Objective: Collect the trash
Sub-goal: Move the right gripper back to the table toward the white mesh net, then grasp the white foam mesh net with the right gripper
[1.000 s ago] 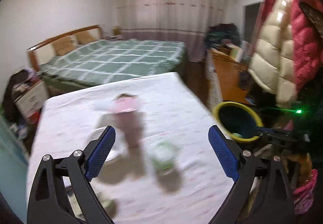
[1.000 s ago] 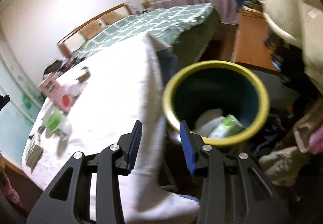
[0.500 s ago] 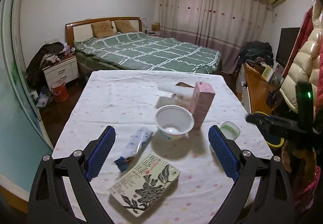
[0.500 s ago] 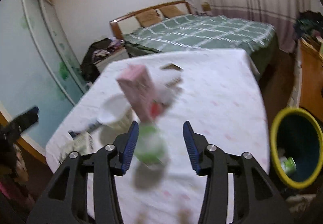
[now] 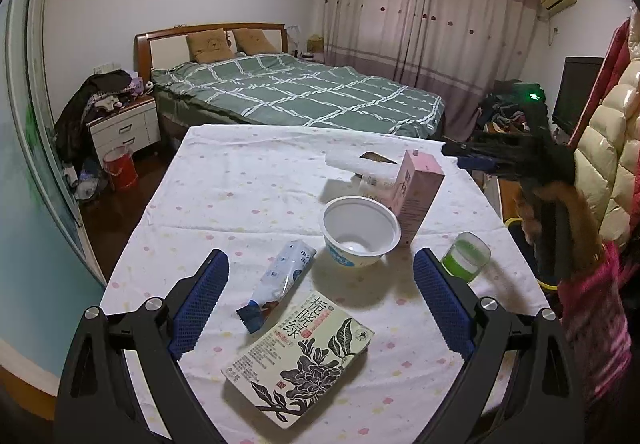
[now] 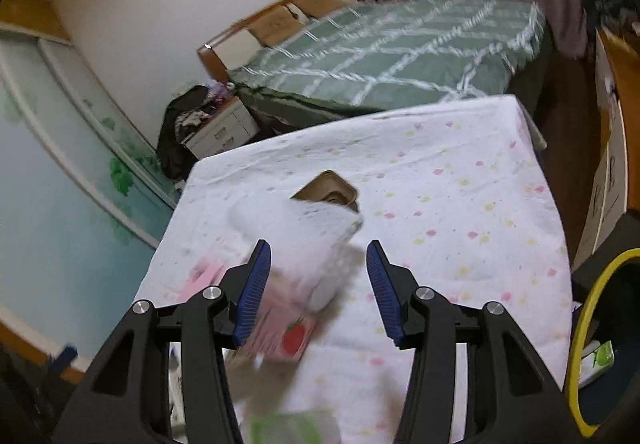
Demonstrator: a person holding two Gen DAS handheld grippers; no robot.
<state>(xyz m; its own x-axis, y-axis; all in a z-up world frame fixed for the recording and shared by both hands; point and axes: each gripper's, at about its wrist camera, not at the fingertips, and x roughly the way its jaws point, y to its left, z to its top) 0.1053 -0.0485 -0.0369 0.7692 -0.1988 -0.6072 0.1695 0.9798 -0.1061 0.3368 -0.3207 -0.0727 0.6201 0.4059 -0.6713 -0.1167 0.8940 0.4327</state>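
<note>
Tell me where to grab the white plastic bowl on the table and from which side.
Take the white plastic bowl by its rim, one finger inside and one outside, coming down from above on the near edge. It stands upright and looks empty, and its mouth seems too wide to span. The pink carton stands close behind on the right, so the far side is crowded. The left gripper is open and nearest.

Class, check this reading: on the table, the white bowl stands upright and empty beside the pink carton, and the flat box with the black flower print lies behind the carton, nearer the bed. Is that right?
One detail is wrong. The white bowl does stand upright and empty beside the pink carton, but the left wrist view shows the flower-print box in front of them, at the near table edge.
</note>
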